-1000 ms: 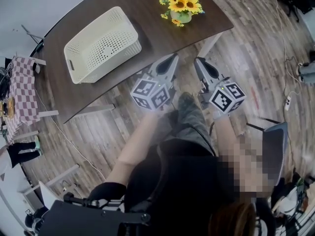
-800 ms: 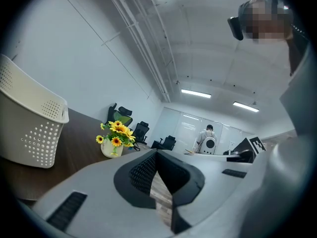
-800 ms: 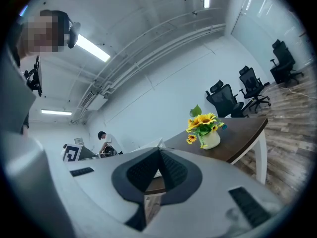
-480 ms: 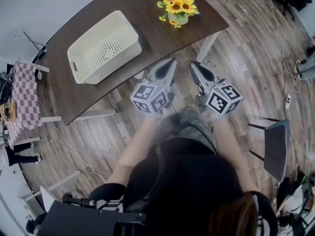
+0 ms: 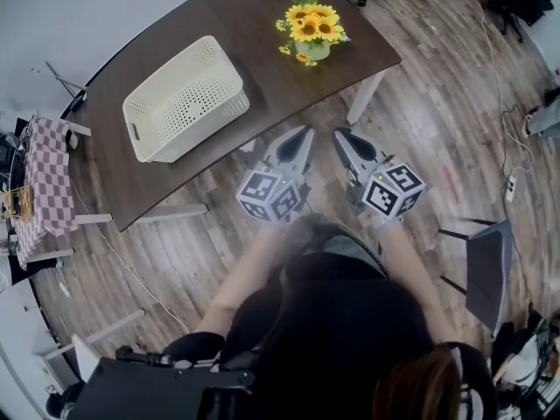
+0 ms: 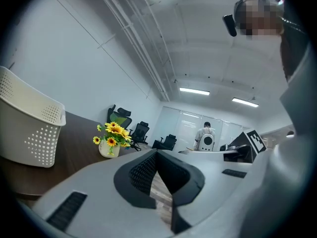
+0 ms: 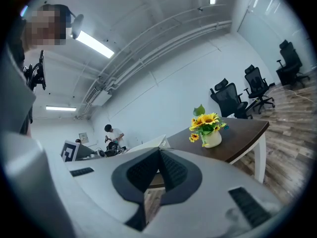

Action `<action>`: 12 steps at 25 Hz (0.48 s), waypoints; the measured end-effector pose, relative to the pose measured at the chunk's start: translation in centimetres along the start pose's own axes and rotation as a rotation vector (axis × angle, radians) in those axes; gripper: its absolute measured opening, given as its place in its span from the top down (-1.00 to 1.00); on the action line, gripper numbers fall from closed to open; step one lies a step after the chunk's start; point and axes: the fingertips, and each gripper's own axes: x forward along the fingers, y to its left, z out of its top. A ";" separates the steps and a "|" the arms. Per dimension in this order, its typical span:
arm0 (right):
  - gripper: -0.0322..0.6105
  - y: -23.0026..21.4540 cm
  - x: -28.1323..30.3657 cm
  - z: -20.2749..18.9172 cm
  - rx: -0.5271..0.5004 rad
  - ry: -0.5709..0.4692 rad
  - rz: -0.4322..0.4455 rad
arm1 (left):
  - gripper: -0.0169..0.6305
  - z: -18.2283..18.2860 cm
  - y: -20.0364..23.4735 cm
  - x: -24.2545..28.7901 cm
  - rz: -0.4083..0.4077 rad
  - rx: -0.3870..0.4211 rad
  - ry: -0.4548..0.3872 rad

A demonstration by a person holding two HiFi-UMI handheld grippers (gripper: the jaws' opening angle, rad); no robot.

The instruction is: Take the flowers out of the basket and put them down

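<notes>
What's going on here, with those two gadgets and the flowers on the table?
A person stands at a dark table with a gripper in each hand. The left gripper and the right gripper are both shut and empty, held level just short of the table's edge and touching nothing. The flowers, in a small pot, stand on the table apart from the white basket, not inside it. So they look already taken out and set down.

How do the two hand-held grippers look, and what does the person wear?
The left gripper and right gripper are alike: light grey tapered shells, black ribbed pads, and a white cube with black square markers. The person wears a dark top.
</notes>
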 end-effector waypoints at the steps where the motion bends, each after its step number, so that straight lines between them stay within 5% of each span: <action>1: 0.90 0.0 -0.2 -0.3 0.000 0.010 -0.004 | 0.95 -0.2 -0.3 0.1 -0.004 0.001 0.006; 12: 0.90 0.0 -1.0 -1.3 -0.027 0.038 -0.007 | 0.95 -1.7 -1.5 1.1 -0.009 0.002 0.038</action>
